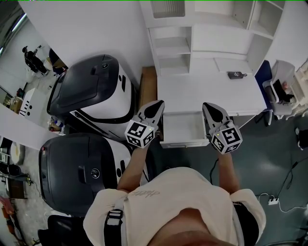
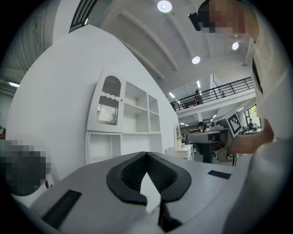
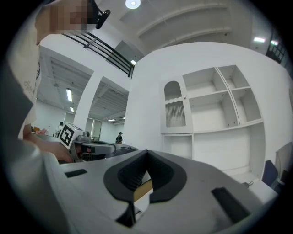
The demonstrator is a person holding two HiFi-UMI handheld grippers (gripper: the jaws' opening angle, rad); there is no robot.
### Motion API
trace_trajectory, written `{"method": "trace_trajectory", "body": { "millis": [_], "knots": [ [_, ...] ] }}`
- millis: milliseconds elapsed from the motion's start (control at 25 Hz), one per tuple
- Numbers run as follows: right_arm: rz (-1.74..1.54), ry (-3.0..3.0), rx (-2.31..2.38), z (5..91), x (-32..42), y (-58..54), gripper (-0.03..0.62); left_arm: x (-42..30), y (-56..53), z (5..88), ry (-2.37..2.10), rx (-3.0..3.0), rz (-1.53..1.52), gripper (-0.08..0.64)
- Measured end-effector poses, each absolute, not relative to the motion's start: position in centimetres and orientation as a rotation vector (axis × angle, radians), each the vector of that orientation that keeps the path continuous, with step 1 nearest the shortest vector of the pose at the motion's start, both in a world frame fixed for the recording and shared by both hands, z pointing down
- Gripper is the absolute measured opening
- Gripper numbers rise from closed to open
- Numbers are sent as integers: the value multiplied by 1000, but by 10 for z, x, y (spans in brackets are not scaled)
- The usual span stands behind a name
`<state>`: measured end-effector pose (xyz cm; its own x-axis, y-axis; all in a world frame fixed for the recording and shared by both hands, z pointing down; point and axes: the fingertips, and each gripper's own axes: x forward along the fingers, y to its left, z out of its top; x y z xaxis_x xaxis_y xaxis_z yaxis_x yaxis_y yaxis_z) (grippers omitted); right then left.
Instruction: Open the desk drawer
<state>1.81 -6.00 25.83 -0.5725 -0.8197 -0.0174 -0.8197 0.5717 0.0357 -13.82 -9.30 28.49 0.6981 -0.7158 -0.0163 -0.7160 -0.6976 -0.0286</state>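
MOCK STUDY IN A RESEARCH HALL: Ahead of the left claw (image 1: 158, 104) and the right claw (image 1: 209, 105), a plain white worktop (image 1: 207, 86) with a white open-shelf hutch (image 1: 192, 33) stands against a bare white partition wall (image 1: 82, 24). The wall ends below the roof. Two bulky black-and-white machine housings (image 1: 91, 91) crowd the space to the left of the left claw. Past the right claw, a mezzanine with black railings (image 2: 215, 93) runs under a high ceiling set with round lamps (image 2: 164, 6). A white power strip (image 1: 273, 201) and loose cables lie on the dark green floor (image 1: 269, 144) to the right claw's right.
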Motion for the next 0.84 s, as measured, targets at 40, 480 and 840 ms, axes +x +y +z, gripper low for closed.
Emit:
{"method": "trace_trajectory", "body": {
  "millis": [40,480,840],
  "knots": [
    [-65,-2781,1448,259,17,-60,-8,-138,-92,289,1209,-2872,1,0],
    [-13,-2767,1456,277,24,-57,-8,-143,-89,308,1235,-2897,-30,0],
    [-46,-2781,1419,271,17,-57,-8,-143,-85,311,1257,-2903,-13,0]
  ]
}}
